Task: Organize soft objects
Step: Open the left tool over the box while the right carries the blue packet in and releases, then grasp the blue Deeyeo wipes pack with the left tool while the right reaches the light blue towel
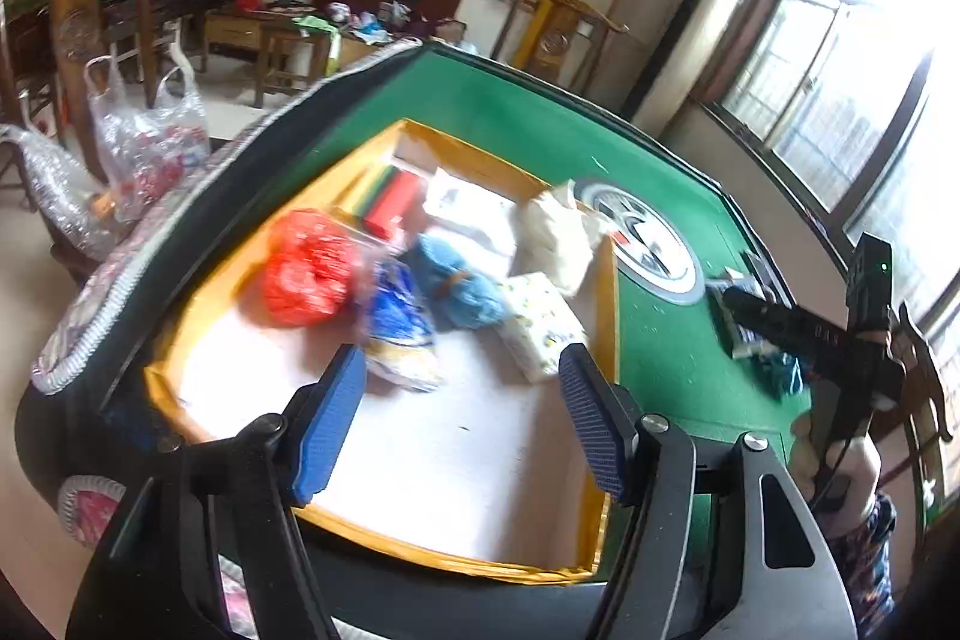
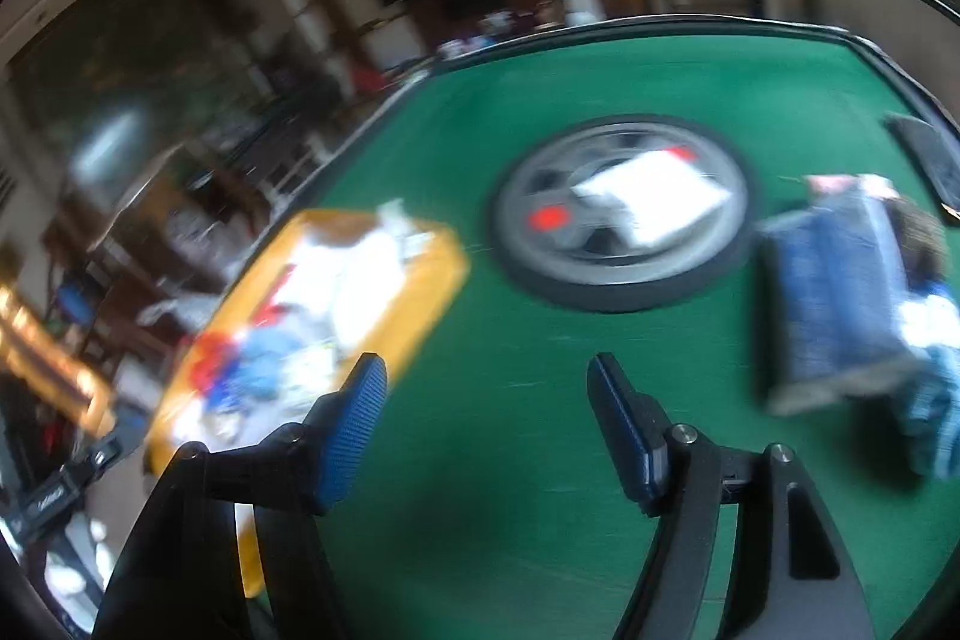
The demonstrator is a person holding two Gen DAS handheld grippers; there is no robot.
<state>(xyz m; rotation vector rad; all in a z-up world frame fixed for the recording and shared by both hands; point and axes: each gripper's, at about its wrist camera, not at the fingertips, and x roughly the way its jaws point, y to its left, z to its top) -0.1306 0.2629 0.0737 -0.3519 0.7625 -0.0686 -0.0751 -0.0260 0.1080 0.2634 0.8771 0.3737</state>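
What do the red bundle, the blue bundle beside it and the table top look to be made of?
Red bundle: probably thin plastic film, since it is glossy and crinkled. Blue bundle: looks like soft fabric or yarn, matte and fuzzy, though blur leaves it open. Table top: seemingly green felt or baize, flat and matte with no glare.
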